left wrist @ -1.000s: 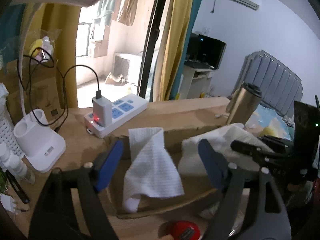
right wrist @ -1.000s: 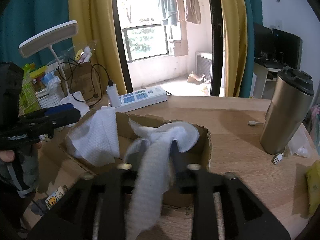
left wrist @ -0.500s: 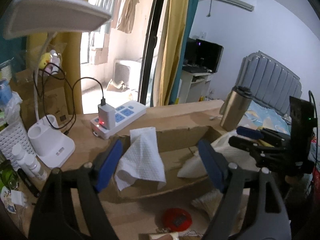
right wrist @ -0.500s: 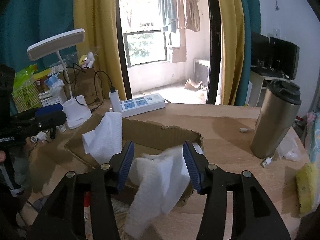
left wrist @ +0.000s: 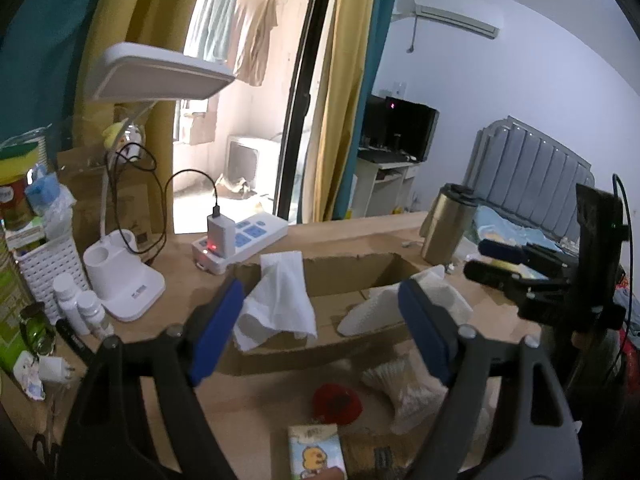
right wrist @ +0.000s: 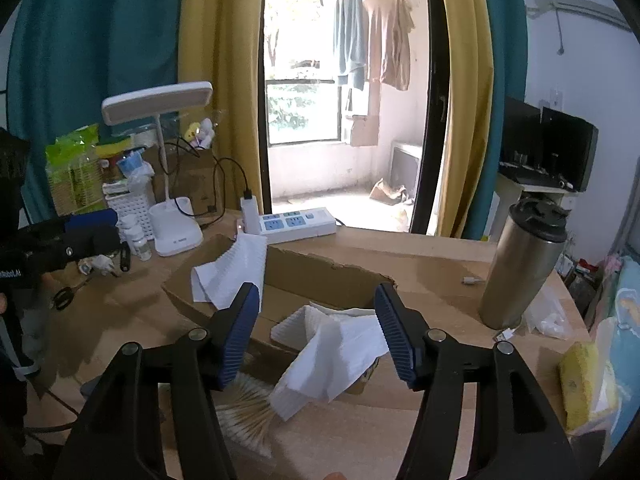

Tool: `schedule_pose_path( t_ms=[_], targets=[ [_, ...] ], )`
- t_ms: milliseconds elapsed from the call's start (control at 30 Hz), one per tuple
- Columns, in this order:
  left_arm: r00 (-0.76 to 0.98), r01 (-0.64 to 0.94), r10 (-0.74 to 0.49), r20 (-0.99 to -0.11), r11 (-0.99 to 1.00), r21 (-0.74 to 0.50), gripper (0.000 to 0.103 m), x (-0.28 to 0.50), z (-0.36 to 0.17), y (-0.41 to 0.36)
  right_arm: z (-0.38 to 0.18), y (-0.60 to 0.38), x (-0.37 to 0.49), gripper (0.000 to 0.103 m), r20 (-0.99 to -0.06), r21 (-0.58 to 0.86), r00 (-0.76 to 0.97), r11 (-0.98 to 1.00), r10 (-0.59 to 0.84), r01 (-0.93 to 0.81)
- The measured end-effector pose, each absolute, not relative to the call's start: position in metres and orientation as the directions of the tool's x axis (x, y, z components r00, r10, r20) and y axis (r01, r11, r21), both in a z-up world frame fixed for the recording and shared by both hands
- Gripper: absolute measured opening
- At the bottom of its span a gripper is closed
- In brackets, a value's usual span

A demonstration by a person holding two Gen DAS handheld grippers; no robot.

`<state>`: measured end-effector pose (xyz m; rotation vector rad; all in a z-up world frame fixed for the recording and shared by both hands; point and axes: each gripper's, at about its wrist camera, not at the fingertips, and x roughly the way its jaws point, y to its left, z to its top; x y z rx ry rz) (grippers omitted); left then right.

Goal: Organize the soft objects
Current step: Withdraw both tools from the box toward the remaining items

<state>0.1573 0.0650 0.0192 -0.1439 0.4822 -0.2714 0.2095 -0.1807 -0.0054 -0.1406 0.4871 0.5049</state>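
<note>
Both wrist views near, box (left wrist: 340,276) shared.

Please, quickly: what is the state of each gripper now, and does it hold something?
Left gripper: open, holding nothing.
Right gripper: open; its jaws have just been opening, and the white cloth between them is no longer pinched.

Right gripper (right wrist: 316,330) just opening, white cloth (right wrist: 332,356) draped over cardboard box (right wrist: 320,276) rim, steel tumbler (right wrist: 524,264) beside.
</note>
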Motion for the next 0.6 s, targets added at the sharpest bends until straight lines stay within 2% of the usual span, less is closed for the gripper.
schedule_pose_path(
  t_ms=[200, 600],
  targets=[
    [0.852, 0.214, -0.282, -0.442, 0.956, -0.199, 0.082, 0.131, 0.014, 0.067, 0.002, -0.184, 0.189, 0.064, -0.465, -0.030, 0.776, 0.868, 0.427, -0.495],
    [0.840, 0.213, -0.319, -0.439, 0.938, -0.274, 0.082, 0.091, -0.006, 0.066, -0.001, -0.184, 0.148, 0.065, -0.454, -0.052, 0.773, 0.853, 0.442, -0.519]
  ],
)
